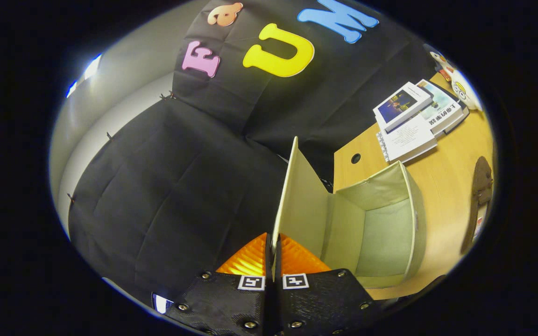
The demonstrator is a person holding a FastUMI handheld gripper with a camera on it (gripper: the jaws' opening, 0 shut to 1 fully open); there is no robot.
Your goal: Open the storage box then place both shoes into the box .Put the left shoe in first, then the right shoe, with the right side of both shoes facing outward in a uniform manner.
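box (381, 224) – matt cloth | table (446, 182) – smooth wood | books (409, 119) – glossy paper

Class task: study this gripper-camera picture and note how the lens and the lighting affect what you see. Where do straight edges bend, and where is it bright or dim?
Gripper view: fisheye bends the table edge and the box's lid, which the gripper pinches; a bright glare patch sits far beyond the fingers; the shoe is dim and soft.

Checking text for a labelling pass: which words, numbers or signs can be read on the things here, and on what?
Books: cover print too small and blurred to read.
Box, lid: none.
Gripper, shut on the lid: square code markers, no words.
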